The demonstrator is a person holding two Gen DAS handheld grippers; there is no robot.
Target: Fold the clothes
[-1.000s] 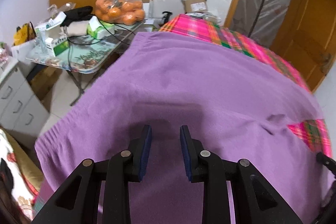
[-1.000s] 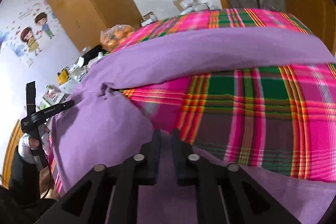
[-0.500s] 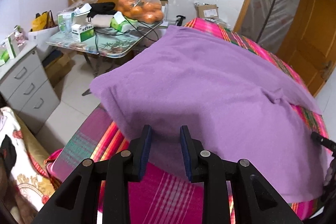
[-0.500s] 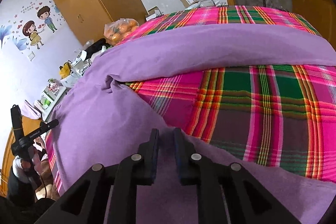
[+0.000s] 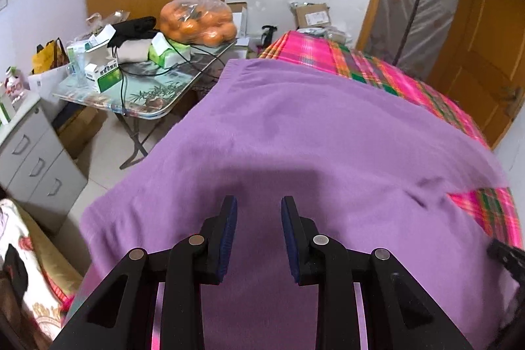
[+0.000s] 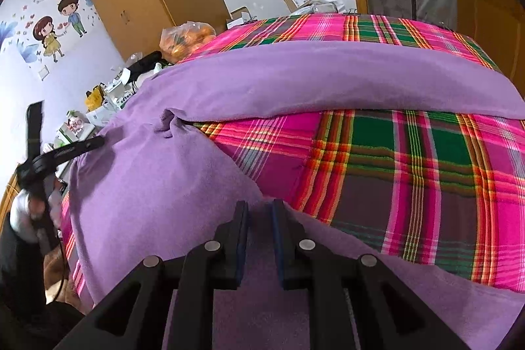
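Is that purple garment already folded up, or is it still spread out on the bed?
Mostly spread. The purple garment covers much of the plaid bedcover, one long part stretching across it. No neat stack shows.

My left gripper is black angular plastic, with dark blue pads inside each finger and round silver screw heads along the linkages. My right gripper has identical black links, blue pads, silver screws.

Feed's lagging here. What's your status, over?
Left gripper open above purple garment. Right gripper shut on its edge. Garment spread over plaid bed cover. Nothing in the way.
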